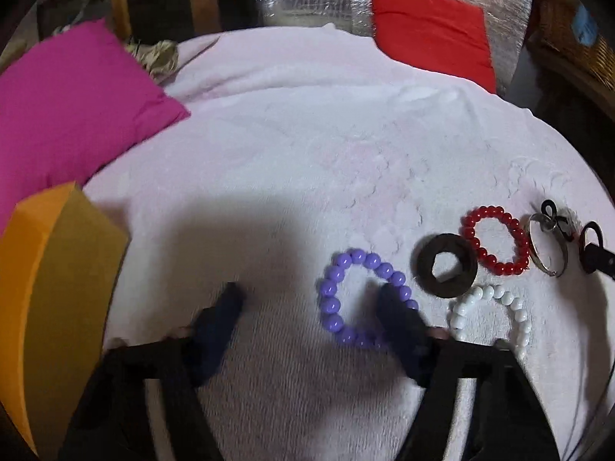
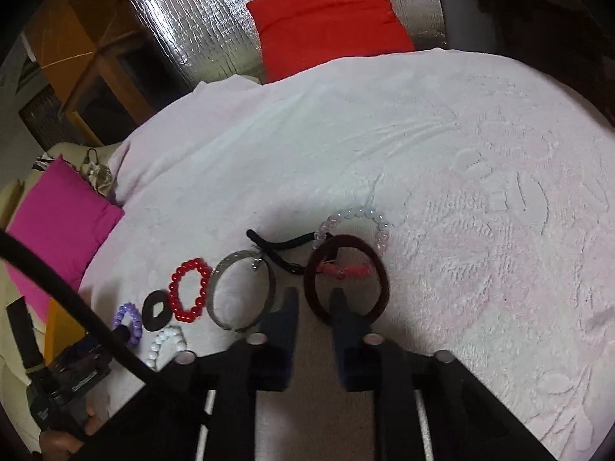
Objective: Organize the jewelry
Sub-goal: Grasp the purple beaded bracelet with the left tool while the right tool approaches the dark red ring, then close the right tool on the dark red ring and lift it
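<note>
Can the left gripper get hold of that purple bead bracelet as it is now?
Probably yes. The left gripper is open, one finger already inside the purple bracelet, the other outside on bare towel; nothing blocks closing.

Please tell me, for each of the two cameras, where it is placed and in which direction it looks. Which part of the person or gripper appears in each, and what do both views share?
Left wrist: sits on the left gripper, looks forward and down at the purple bead bracelet; its own open fingers show.
Right wrist: sits on the right gripper, faces the dark red ring; its fingers show, and the person's hand holding the left gripper.
Shared: white towel, red bead bracelet, silver bangle, pink cushion.
</note>
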`<move>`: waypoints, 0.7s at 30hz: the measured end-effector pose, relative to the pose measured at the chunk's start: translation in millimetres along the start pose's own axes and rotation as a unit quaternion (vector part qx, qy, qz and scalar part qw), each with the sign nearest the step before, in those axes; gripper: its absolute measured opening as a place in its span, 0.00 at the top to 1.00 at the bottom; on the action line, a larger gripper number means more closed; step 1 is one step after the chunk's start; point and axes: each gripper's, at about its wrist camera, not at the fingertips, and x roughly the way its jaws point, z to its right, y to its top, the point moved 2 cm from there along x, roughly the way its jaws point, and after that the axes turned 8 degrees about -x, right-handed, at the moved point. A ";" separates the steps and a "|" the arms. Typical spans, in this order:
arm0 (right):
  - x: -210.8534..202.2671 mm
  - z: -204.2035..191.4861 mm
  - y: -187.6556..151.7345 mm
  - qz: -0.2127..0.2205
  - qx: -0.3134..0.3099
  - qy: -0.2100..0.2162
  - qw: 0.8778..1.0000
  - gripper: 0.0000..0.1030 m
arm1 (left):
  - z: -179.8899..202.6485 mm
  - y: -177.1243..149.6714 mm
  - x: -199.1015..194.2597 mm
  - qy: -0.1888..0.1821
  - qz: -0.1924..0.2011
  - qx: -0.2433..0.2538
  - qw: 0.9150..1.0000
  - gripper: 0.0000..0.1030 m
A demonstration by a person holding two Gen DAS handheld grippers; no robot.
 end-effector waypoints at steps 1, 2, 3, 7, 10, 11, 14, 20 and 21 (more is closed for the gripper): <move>-2.2 2.4 0.5 0.000 0.001 -0.001 1.000 0.92 | 0.6 0.2 -2.0 0.001 0.006 0.006 1.000 0.55; -5.5 5.3 1.1 0.003 0.005 0.002 1.000 0.93 | 0.7 -0.1 -3.3 0.001 0.011 0.009 1.000 0.68; -9.0 8.2 1.2 0.006 0.011 0.006 1.000 0.93 | 0.2 -0.6 -5.0 -0.005 0.013 0.012 1.000 0.80; -27.9 18.8 2.6 0.024 0.045 0.043 0.998 0.93 | -1.2 -3.7 -13.9 -0.031 0.016 0.007 0.999 0.91; -37.6 20.9 2.4 0.031 0.063 0.079 0.994 0.93 | 0.9 -3.8 -24.2 -0.033 0.030 0.010 0.999 0.91; -41.0 20.7 2.7 0.033 0.064 0.080 0.994 0.93 | 2.0 -2.2 -25.1 -0.034 0.032 0.011 0.999 0.91; -48.4 23.1 2.3 0.042 0.065 0.081 0.994 0.92 | 3.6 -4.5 -37.4 -0.049 0.042 0.005 0.998 0.91; -33.6 14.4 -0.3 0.021 0.045 0.072 0.996 0.72 | 5.2 -5.9 -49.3 -0.064 0.049 0.003 0.997 0.91; -28.2 10.9 -0.8 0.013 0.037 0.068 0.997 0.72 | 6.3 -6.2 -50.5 -0.064 0.051 0.006 0.997 0.91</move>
